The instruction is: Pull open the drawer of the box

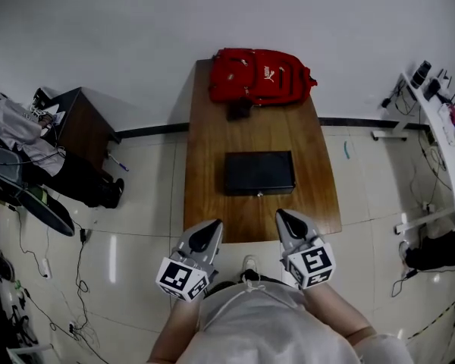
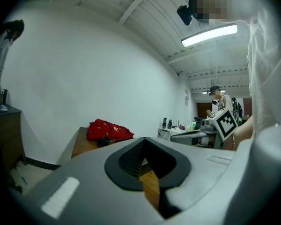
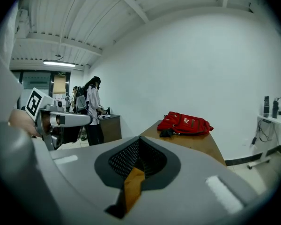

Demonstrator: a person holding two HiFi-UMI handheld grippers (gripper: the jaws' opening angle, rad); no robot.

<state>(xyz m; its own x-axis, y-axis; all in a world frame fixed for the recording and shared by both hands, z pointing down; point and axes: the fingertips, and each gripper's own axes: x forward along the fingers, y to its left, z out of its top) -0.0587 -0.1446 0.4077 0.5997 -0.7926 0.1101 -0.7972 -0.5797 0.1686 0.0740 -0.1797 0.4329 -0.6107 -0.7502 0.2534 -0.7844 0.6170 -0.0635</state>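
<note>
Closest to the camera, a person's pale shirt (image 1: 258, 328) fills the bottom of the head view, with both forearms cut off by the frame. Just beyond it, the left gripper (image 1: 209, 232) and right gripper (image 1: 288, 222) hover side by side at the near edge of a wooden table (image 1: 212, 135). Each has its jaws pressed together with nothing between them. A black box (image 1: 259, 172) sits flat at the table's middle, well apart from both grippers. Its drawer is closed, and a tiny pale spot on the near face may be a lock or knob, too small to tell. A red backpack (image 1: 259, 76) lies at the far edge against the wall. Just in front of it is a small dark thing that cannot be identified. In both gripper views each gripper's own grey body hides the box, so only the backpack and the far end of the table show above it. A dark cabinet (image 1: 80, 123) stands left of the table, and a white desk (image 1: 440, 127) is cut off at the right.
</note>
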